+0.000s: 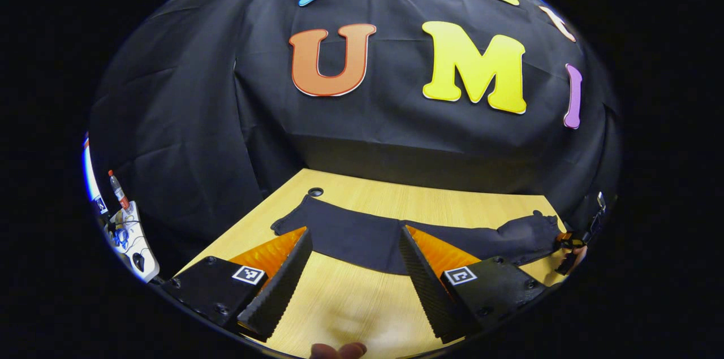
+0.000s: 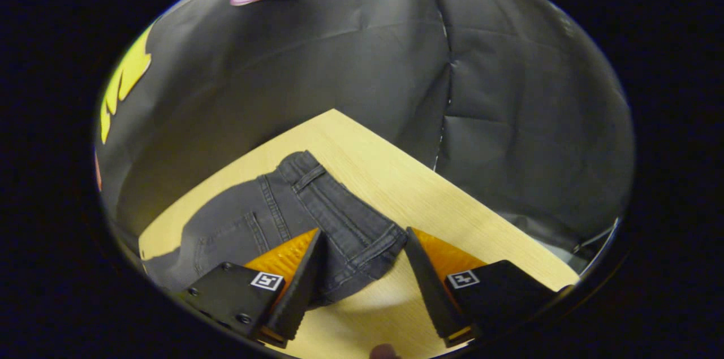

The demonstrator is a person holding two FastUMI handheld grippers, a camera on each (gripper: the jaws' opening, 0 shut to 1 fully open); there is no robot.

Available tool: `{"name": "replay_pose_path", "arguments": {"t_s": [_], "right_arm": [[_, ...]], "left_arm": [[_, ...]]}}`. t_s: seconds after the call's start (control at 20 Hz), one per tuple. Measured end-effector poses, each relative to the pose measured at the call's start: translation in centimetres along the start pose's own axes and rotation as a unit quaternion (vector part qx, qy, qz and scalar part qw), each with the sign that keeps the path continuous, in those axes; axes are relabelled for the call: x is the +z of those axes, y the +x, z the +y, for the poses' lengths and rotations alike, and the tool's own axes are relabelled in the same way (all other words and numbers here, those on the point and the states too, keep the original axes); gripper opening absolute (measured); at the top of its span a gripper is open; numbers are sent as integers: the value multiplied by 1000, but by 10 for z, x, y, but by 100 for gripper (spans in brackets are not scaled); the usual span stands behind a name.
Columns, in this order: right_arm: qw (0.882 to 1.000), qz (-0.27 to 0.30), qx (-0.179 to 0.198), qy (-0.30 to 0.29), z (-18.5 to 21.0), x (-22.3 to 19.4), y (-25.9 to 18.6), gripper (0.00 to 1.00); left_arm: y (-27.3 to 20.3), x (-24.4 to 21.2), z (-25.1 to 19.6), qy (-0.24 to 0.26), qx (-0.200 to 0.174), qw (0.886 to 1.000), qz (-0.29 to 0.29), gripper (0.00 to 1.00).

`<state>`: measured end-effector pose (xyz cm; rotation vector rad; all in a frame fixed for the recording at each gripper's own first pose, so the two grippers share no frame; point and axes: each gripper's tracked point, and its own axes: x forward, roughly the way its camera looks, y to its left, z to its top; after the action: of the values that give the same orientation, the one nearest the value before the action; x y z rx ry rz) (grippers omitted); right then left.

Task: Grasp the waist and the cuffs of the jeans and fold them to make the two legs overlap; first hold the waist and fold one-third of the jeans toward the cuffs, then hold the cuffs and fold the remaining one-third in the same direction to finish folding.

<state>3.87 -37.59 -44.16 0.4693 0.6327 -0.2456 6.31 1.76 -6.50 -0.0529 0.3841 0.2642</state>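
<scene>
Hovering above the pale wood-grain table [image 1: 362, 297], I hold my left gripper [image 1: 355, 282] with its jaws spread wide and nothing between them; bare tabletop shows in the gap. Its fingers are wedge-shaped, with ribbed inner faces, and each mount carries a small square printed marker. Just beyond the fingertips the dark jeans [image 1: 362, 234] lie flat across the table as a long, soft band running from left to right. The left end sits near a small round hole [image 1: 315, 191] in the tabletop, and the right end is bunched into a rumpled lump. Left of the table, against the creased black cloth wall, stands a white device [image 1: 133, 240] with a red-tipped piece on top. At the far right edge of the left gripper view, past the bunched end of the jeans, part of the other gripper and a hand shows, too small to read.

My right gripper [image 2: 362, 268] is also released, jaws apart, poised over the waist [image 2: 339, 206] of the jeans. In the right gripper view the denim looks dark grey, with raised seams, a stitched waistband and a belt loop. The waistband corner lies between my fingers, but neither finger presses on it. The waist rests near the table's corner, with the cloth sloping away to the left.
</scene>
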Motion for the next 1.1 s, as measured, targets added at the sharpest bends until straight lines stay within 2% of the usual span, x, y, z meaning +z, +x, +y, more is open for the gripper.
{"name": "replay_pose_path", "arguments": {"t_s": [0.05, 0.1, 0.15, 0.2, 0.25, 0.3, 0.45, 0.55, 0.7, 0.75, 0.8, 0.85, 0.9, 0.95, 1.0, 1.1], "right_arm": [[1000, 11, 11, 11, 4, -2, -2, 87], [1000, 2, 13, 18, 4, 2, -2, 64], [1000, 12, 16, 19, 5, -4, 3, 63], [1000, 9, 17, 21, 5, -2, 3, 53], [1000, 11, 19, 18, 6, -1, 1, 57], [1000, 12, 19, 14, 8, 2, -2, 43], [1000, 21, 3, 7, 11, 9, -8, 19], [1000, 23, 7, 16, 14, 16, -16, 10], [1000, 6, 25, 16, 25, 34, -40, 10], [1000, -2, 31, 6, 32, 42, -49, 14], [999, -13, 37, -7, 37, 49, -58, 10], [999, -23, 43, -18, 45, 56, -68, 10], [998, -34, 53, -23, 58, 65, -78, 14], [997, -44, 64, -25, 70, 76, -90, 10], [995, -52, 75, -28, 78, 81, -104, 14], [991, -69, 101, -46, 101, 89, -129, 14]], "left_arm": [[0, -2, 0, 0, -1, 1000, 3, 99], [-1, -4, 1, -1, 1, 1000, 5, 99], [-1, -4, 3, -2, 3, 1000, 7, 99], [-1, -5, 6, -4, 5, 1000, 7, 99], [-2, -5, 8, -5, 8, 1000, 7, 99], [-3, -5, 12, -8, 12, 1000, 4, 99], [-6, -6, 20, -17, 17, 1000, 5, 99], [-8, -8, 25, -22, 20, 1000, 6, 99], [-12, -5, 32, -27, 23, 999, 0, 99], [-12, -6, 34, -30, 22, 999, -1, 99], [-13, -6, 35, -35, 18, 999, 0, 99], [-14, -5, 36, -39, 17, 999, -2, 99], [-13, -4, 38, -43, 17, 999, -4, 99], [-13, -4, 40, -49, 17, 999, -5, 99], [-13, -4, 42, -58, 17, 998, -6, 99], [-15, -3, 48, -71, 17, 997, -8, 99]]}}
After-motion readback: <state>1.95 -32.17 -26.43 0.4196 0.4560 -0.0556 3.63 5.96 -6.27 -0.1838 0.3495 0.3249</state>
